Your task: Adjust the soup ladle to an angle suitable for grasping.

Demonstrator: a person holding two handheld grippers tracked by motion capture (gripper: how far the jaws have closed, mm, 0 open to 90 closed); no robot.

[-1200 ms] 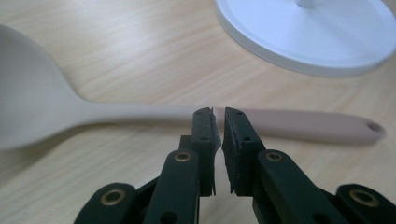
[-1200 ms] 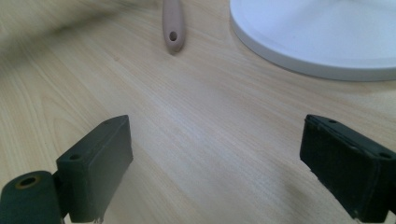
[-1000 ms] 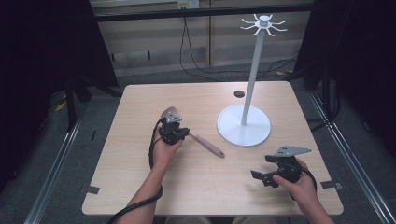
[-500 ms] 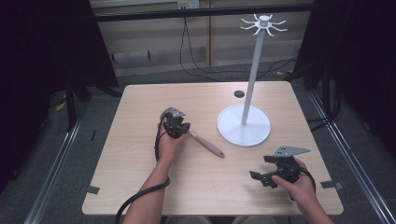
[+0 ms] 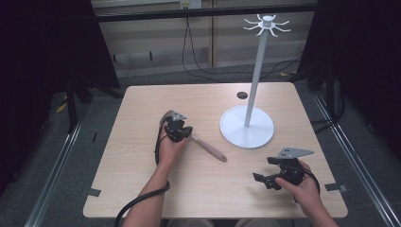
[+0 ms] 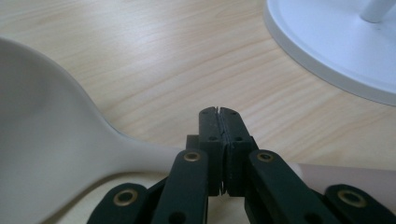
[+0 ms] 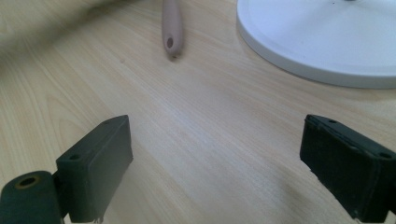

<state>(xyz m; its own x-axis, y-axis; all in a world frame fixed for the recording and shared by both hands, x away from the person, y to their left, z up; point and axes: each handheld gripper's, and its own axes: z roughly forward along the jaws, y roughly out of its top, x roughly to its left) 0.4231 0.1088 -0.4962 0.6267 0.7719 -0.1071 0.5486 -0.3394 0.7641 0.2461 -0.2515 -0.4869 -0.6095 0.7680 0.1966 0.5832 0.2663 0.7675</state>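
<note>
A light wooden table (image 5: 142,189) fills the scene. At about two o'clock from its centre stands a white metal stand with a round base (image 5: 247,133), tall pole and hooked top. Left of centre lies a pale beige spoon with a pinkish handle (image 5: 210,148), pointing toward five o'clock. The left gripper (image 5: 178,130) sits over the spoon's neck, jaws pressed together above it, gripping nothing visible. At five o'clock, the right gripper (image 5: 268,171) hovers wide open, empty.
</note>
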